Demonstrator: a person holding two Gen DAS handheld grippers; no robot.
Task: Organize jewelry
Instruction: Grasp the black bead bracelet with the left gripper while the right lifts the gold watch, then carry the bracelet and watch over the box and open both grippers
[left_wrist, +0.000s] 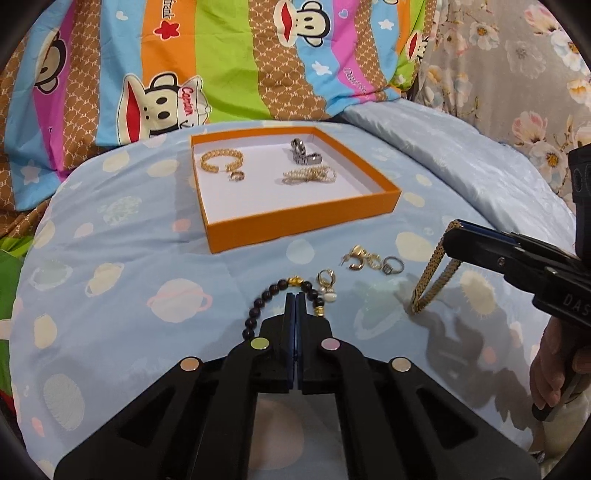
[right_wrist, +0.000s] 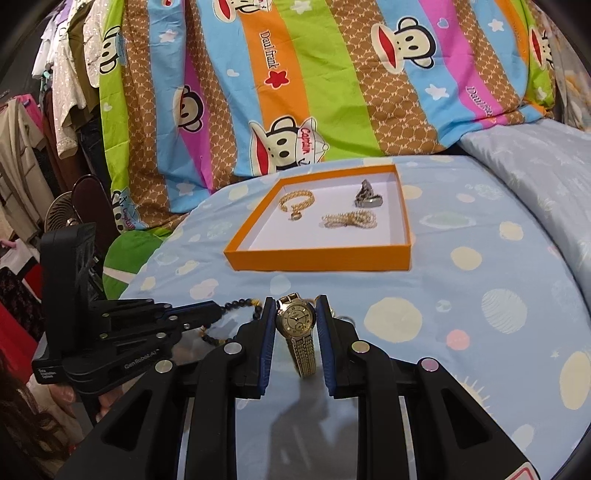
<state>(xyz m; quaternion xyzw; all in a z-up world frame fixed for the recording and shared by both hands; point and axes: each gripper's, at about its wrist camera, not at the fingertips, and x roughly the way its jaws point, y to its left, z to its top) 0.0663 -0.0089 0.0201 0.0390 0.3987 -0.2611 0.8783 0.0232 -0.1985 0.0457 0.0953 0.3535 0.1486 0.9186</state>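
Left wrist view: nearest the camera is the left gripper (left_wrist: 296, 295), its fingers pressed together with nothing seen between them, tips resting inside the curve of a dark bead bracelet (left_wrist: 258, 306) that lies on the bed (left_wrist: 129, 258). Just right of the bracelet sits a charm (left_wrist: 325, 284) with pale beads, and beyond that a small cluster of gold earrings (left_wrist: 360, 257) and a ring (left_wrist: 392, 265). Farther back from the bracelet stands the orange tray (left_wrist: 295, 221) — inside it a gold bangle (left_wrist: 221, 160), a small ring (left_wrist: 236, 176), a silver chain (left_wrist: 304, 151) and a pale beaded piece (left_wrist: 308, 174). To the right of the bracelet the right gripper (left_wrist: 452, 236) is clenched on a gold watch (left_wrist: 434, 275), whose band hangs down to the bed.

Right wrist view: closest is the right gripper (right_wrist: 295, 317), its blue pads clamped on either side of the watch (right_wrist: 295, 321) — dial facing the camera, band (right_wrist: 304, 356) drooping below. Left of the watch the left gripper (right_wrist: 207, 312) points at the bead bracelet (right_wrist: 236, 306). Behind the watch lies the tray (right_wrist: 317, 258), holding the bangle (right_wrist: 295, 203), the silver chain (right_wrist: 367, 195) and the beaded piece (right_wrist: 349, 220). Behind the tray rises a striped monkey-print quilt (right_wrist: 332, 92).
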